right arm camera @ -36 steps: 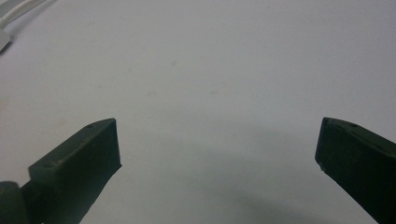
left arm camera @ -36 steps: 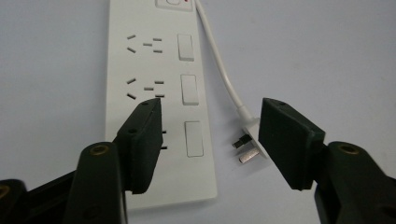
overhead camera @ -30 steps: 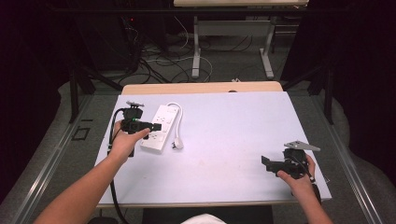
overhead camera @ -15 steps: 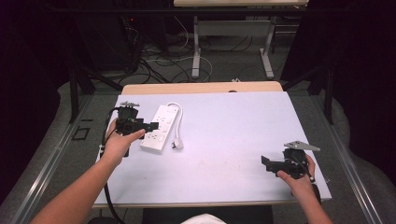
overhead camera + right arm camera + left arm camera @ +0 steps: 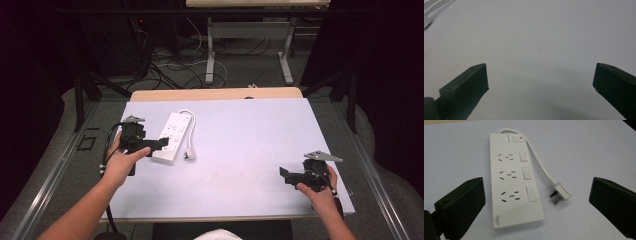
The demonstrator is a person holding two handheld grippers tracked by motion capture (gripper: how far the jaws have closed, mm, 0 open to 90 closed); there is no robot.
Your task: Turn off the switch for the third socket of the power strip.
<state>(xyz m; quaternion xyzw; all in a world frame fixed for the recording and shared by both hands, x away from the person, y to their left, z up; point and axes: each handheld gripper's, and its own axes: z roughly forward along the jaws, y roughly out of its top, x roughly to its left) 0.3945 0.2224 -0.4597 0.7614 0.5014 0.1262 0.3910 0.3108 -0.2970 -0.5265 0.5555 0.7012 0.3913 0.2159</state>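
As the high view shows, your left gripper (image 5: 159, 143) sits at the left side of the table (image 5: 250, 150), with its jaws pointing at the white power strip (image 5: 173, 136) just beside it. The jaws have just been opening and now stand wide apart. In the left gripper view the power strip (image 5: 515, 187) lies flat on the table between and beyond the two black jaws, and neither jaw touches it, so nothing is held.

The power strip lies in the far-left part of the table top, its long axis running away from you and slightly to the right. In the left gripper view you can read three socket groups in a column, each with a rectangular rocker switch to its right, and a main switch (image 5: 516, 138) with a small red mark at the far end. The white cable (image 5: 541, 166) leaves that far end, curves down along the strip's right side, and ends in the plug (image 5: 560, 193), which lies on the table near the strip's near end but apart from it (its prongs face the strip).

Your right gripper (image 5: 285, 173) is at the near-right corner of the table, well apart from the power strip. In the right gripper view its jaws stand wide apart over bare table surface, holding nothing.
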